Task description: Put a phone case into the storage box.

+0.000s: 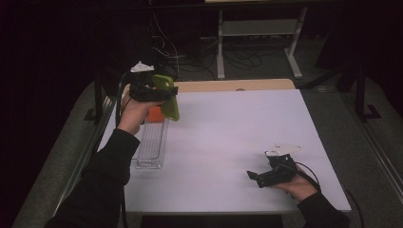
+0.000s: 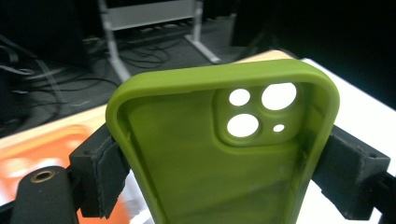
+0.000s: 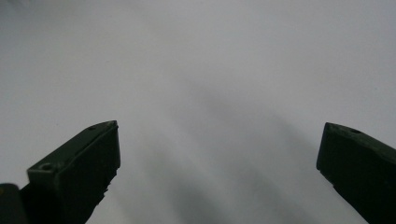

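- A green phone case [image 2: 224, 154] sits clamped between the pads of the left tongs [image 1: 164, 92], gripped across its width by its two long edges.
- In the left gripper view the hollow inside of the case faces the camera, with the camera cut-out block and its round holes at the upper right, beyond the pads.
- From the high view the phone case [image 1: 167, 97] hangs steeply from the left tongs, one end above them and the longer part reaching down below them, clear of the desk [image 1: 228, 142].
- The left hand [image 1: 135, 109] carries those tongs over the desk's far left part.
- Just beneath the held case lies a clear plastic tray [image 1: 151, 145], long and narrow, running from under the left tongs back toward the person.
- Something orange [image 1: 154, 114] shows at the tray's far end, directly under the left tongs; what it is I cannot tell.
- The right tongs [image 1: 252, 176] are well apart from the case, low over the white surface near the person's edge, held in the right hand [image 1: 297, 183].
- Their jaws stand wide, with nothing between them; the right gripper view shows bare desk [image 3: 210, 93] in the gap.
- A strip of wood [image 1: 237, 85] borders the desk beyond the left tongs.
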The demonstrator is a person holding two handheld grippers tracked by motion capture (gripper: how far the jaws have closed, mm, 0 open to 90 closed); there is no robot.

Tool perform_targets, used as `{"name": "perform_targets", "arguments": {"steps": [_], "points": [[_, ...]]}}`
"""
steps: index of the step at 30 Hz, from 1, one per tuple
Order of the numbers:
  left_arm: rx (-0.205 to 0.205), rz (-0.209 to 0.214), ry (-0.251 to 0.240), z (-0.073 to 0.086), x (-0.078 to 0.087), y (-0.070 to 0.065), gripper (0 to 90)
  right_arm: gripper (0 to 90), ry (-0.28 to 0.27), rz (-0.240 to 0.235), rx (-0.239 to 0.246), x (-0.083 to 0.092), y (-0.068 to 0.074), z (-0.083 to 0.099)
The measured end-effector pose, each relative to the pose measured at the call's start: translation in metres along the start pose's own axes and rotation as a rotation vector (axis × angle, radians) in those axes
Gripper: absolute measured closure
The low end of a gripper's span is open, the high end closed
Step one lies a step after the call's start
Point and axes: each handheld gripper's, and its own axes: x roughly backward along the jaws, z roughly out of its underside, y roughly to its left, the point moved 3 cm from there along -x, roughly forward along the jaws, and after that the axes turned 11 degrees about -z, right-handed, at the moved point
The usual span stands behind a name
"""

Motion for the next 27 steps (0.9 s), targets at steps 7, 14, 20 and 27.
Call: {"name": "perform_targets", "arguments": {"steps": [7, 14, 20, 27], "points": [[0.019, -0.13, 0.039, 0.004, -0.006, 0.036, 13.8, 0.0, -0.014, 0.007, -0.01, 0.001, -0.002, -0.001], [0.037, -0.228, 0.08, 0.013, -0.019, 0.051, 13.7, 0.0, -0.018, 0.012, -0.01, 0.001, -0.002, -0.001], [0.053, -0.278, 0.107, 0.025, -0.031, 0.054, 13.6, 0.0, -0.026, 0.011, -0.009, 0.002, -0.002, -0.002], [0.048, -0.325, 0.156, 0.042, -0.048, 0.051, 13.5, 0.0, -0.026, 0.009, -0.001, 0.003, -0.002, -0.002]]}}
